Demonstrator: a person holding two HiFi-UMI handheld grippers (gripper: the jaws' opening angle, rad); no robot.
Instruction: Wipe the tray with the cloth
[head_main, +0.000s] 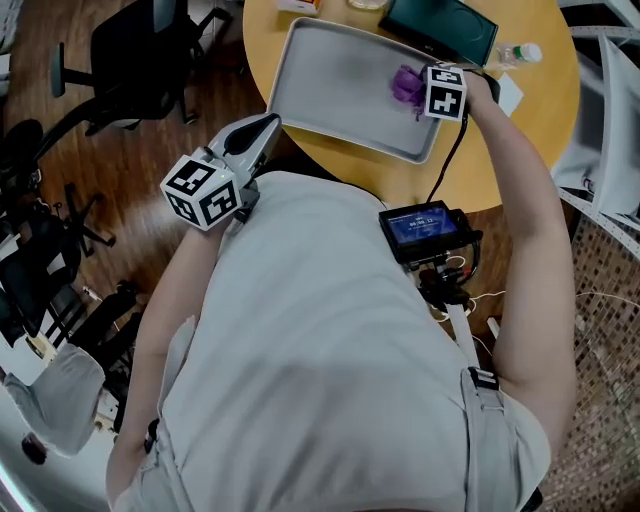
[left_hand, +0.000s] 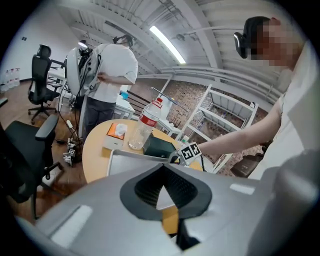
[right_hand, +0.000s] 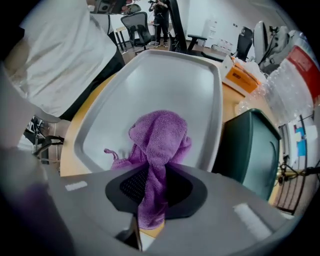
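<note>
Right gripper: clenched on a pinched fold of the cloth.
Cloth: bunched on the tray floor at the right end, as your head view shows it. It is soft, light and limp (it will drape, not push). Hold a gathered fold and press the bulk flat.
Tray: shallow and rigid, on the round table. It will likely slide under strokes.
Left gripper: jaws together and empty, off the table edge.
</note>
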